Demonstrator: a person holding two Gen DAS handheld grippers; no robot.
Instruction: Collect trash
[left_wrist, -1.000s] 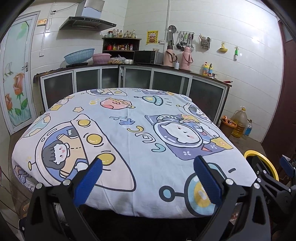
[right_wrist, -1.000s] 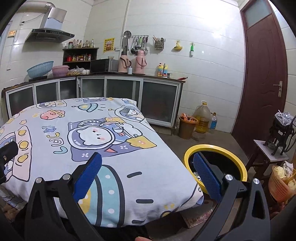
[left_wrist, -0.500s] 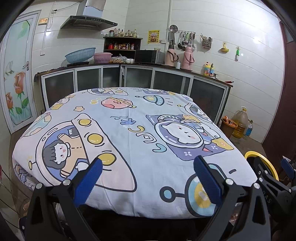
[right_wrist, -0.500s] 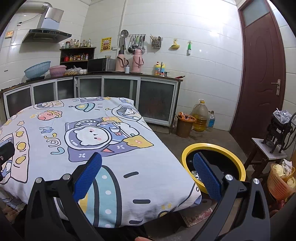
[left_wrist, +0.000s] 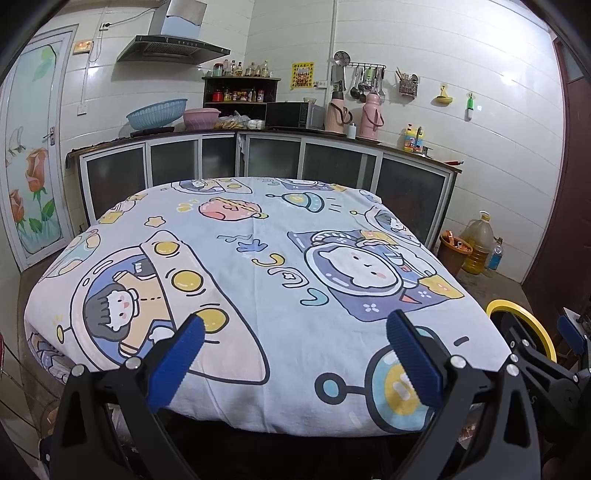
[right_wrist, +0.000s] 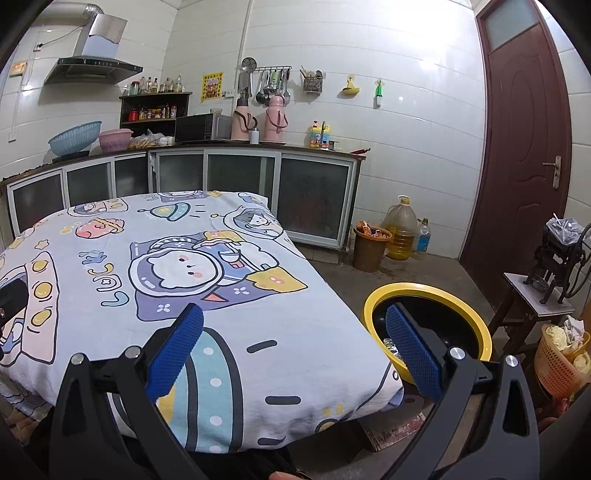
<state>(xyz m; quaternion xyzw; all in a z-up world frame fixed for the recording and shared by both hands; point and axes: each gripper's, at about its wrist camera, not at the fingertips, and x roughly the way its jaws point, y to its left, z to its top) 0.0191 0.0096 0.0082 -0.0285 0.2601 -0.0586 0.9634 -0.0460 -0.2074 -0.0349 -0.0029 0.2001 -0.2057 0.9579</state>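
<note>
You are holding both grippers low at the near edge of the worktop (left_wrist: 258, 236), which is wearing a cartoon-printed cloth (right_wrist: 207, 295) of astronauts, planets and rockets; no lettering on it is reading as words, and the yellow poster (left_wrist: 303, 75) on the far wall is too small to read. Your left gripper (left_wrist: 295, 350) is keeping its blue fingers (left_wrist: 177, 363) wide apart over the cloth, gripping nothing. Your right gripper (right_wrist: 295, 350) is likewise standing with its fingers (right_wrist: 413, 350) spread and empty, its right finger hanging in front of the bin (right_wrist: 428, 295). That bin, black inside with a bright yellow rim, is sitting on the floor just beside the worktop's right corner, and something crinkled and shiny, the trash (right_wrist: 391, 347), is lying in it, mostly hidden by the finger. A brown bucket (right_wrist: 371, 247) and an oil jug (right_wrist: 400, 229) are standing by the cabinets (right_wrist: 240, 177).
</note>
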